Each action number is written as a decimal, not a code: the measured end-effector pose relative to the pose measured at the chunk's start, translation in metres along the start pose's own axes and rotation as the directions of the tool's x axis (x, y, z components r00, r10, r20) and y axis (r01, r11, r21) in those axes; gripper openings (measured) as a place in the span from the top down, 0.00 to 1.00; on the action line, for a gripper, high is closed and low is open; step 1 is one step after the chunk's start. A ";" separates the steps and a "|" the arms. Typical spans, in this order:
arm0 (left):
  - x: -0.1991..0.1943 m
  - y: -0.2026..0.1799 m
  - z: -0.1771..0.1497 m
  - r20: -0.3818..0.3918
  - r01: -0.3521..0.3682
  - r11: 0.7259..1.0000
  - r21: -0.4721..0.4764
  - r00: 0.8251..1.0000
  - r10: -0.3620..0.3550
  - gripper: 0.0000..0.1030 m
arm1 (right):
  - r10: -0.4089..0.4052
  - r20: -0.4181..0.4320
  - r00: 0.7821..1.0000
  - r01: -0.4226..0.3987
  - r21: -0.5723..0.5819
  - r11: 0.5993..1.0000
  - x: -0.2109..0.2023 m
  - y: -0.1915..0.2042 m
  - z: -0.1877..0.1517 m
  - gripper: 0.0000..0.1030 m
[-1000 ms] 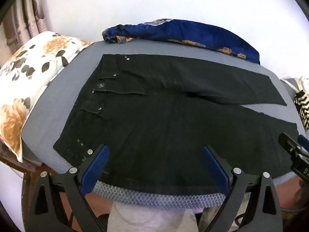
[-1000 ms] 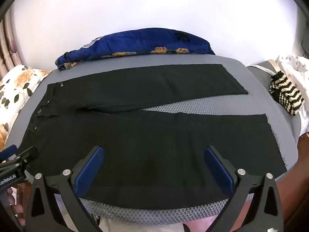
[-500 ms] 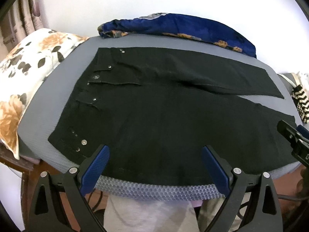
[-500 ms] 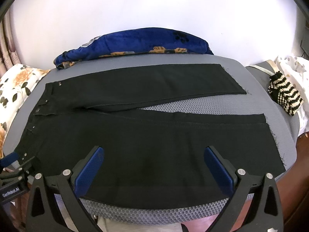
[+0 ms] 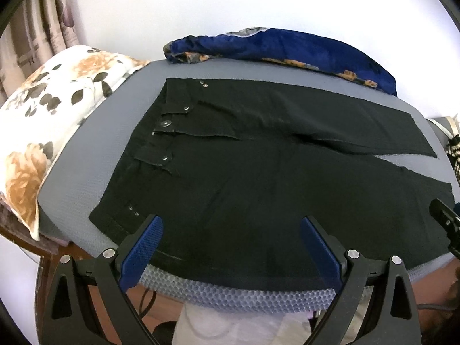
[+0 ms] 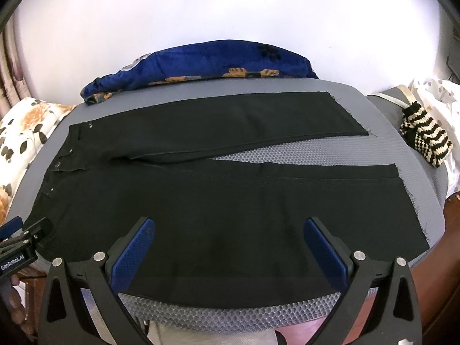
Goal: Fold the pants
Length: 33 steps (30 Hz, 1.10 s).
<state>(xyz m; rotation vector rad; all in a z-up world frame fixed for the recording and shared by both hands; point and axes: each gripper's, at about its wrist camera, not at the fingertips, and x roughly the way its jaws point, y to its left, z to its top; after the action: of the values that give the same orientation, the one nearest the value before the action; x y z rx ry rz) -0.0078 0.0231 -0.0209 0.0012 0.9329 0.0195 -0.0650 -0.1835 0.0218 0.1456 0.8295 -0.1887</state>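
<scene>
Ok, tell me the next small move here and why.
Probably lower both open tools, left and right, onto the near edge of the pants and pinch it. The pants lie flat and unfolded, legs apart, and neither tool holds cloth.

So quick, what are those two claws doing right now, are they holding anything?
Left claw: open, holding nothing, poised over the near edge of the black pants.
Right claw: open, holding nothing, over the same near edge.

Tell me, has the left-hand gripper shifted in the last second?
Yes, slightly. In its own view the pants and floral pillow sit further right than before, so the left gripper swung left.
</scene>
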 end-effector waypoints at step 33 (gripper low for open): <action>-0.023 -0.015 -0.005 0.090 -0.013 0.998 0.066 0.996 0.007 0.07 | 0.010 0.044 0.999 -0.008 -0.040 0.999 -0.015 0.016 -0.013 0.00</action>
<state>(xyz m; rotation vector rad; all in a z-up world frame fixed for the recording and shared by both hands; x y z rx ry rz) -0.0248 0.0074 -0.0058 0.0676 0.8429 -0.0022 -0.0806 -0.1638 0.0245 0.1078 0.7875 -0.1666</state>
